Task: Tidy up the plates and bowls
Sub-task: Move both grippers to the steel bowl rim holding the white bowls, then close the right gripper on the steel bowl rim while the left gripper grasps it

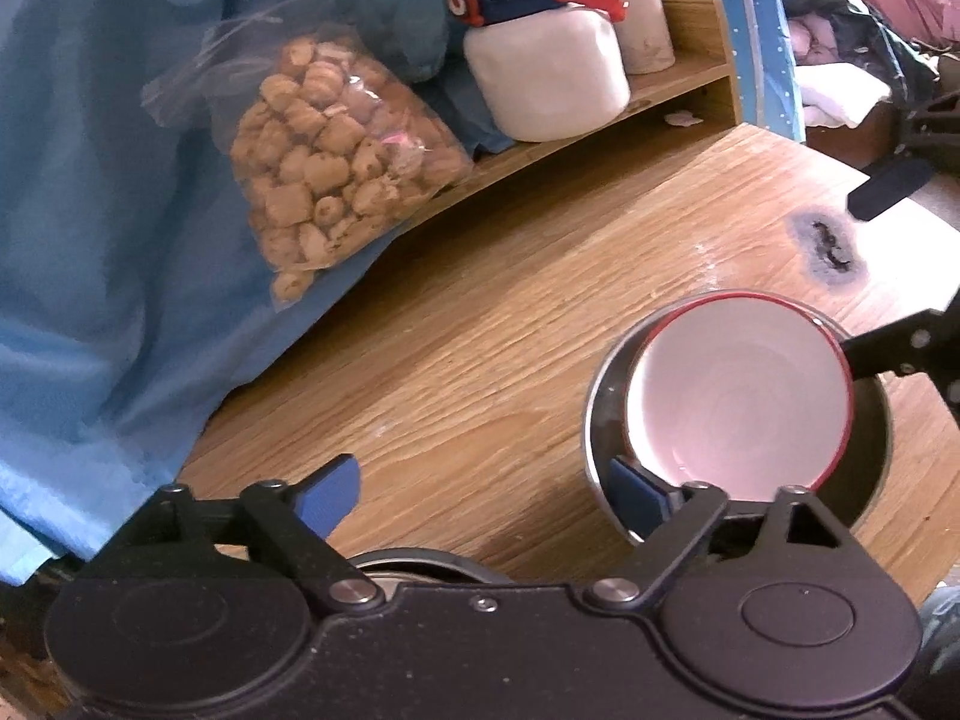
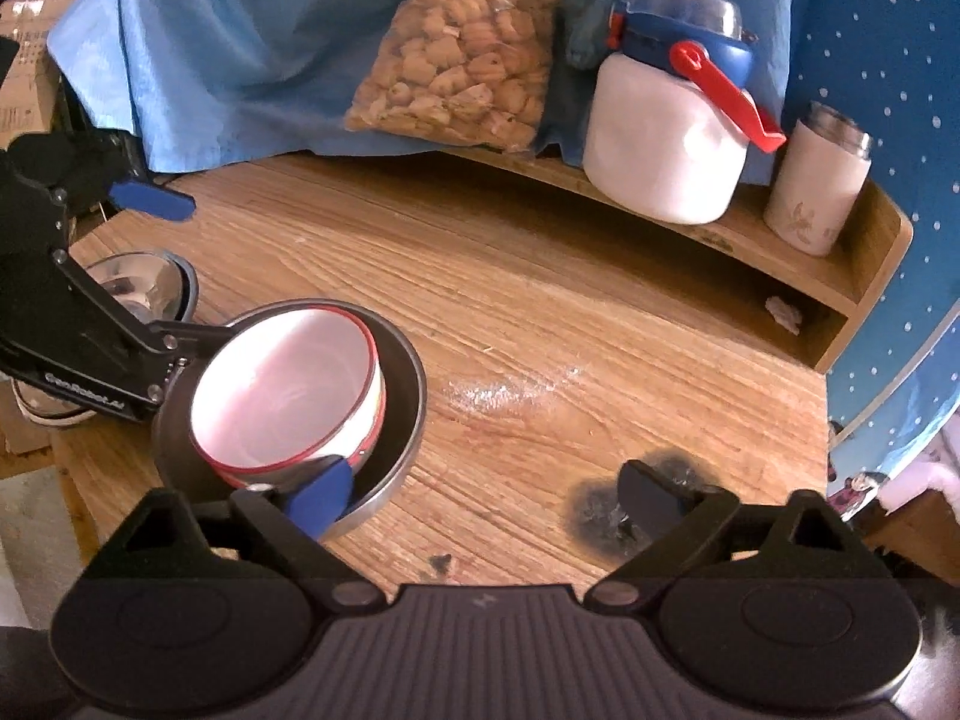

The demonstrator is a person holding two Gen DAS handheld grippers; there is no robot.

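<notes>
White red-rimmed bowl (image 2: 288, 384) seen tilted inside steel bowl (image 2: 396, 420) on wooden table (image 2: 540, 312), lower left of right wrist view, lower right of left wrist view.

Left gripper (image 1: 489, 495) held wide; one blue finger (image 1: 636, 495) at bowl's near rim, other over bare wood.

Right gripper (image 2: 486, 495) spread wide; blue finger (image 2: 318, 495) at bowl's rim, contact unclear.

Second steel bowl (image 2: 141, 285) at left edge.

Snack bag (image 2: 462, 60), white jug (image 2: 666, 138) on shelf behind.
</notes>
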